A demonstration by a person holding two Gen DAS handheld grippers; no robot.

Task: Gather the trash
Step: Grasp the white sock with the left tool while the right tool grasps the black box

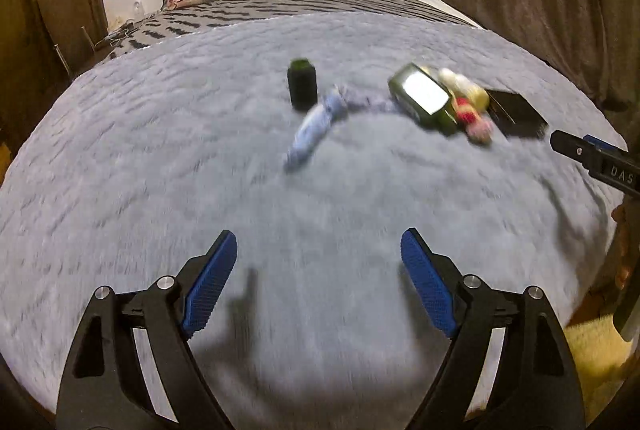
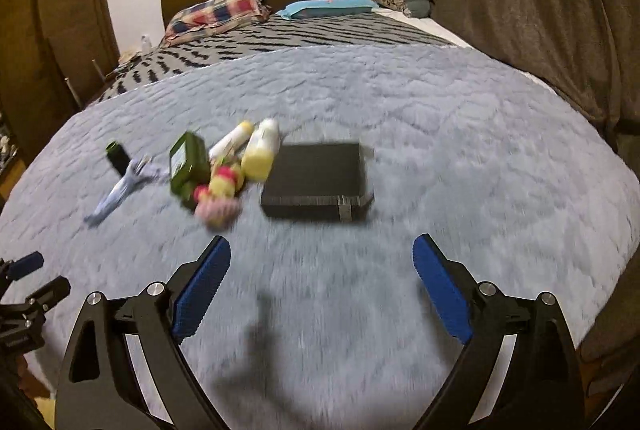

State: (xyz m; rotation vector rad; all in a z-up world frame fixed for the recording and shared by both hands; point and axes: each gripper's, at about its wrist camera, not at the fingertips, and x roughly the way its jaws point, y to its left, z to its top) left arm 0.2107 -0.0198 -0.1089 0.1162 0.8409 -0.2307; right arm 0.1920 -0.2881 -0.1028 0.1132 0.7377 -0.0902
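Claws first: the left claw point(image 1: 318, 278) and right claw point(image 2: 322, 286) both hang released and empty above the grey blanket point(image 2: 460, 149). Beyond them sits the black box point(image 2: 318, 179), straight ahead of the right claw, which I judge nearer. Left of the box lie 2 pale bottles point(image 2: 260, 149), a green container point(image 2: 186, 165), a blue wrapper point(image 2: 120, 189), long axis diagonal, and a dark jar point(image 2: 117, 157).

Only one text can be read: the white letters "DAS" on the black body of the right gripper point(image 1: 600, 157), at the right edge of the left wrist view. Labels on the bottles are too blurred.
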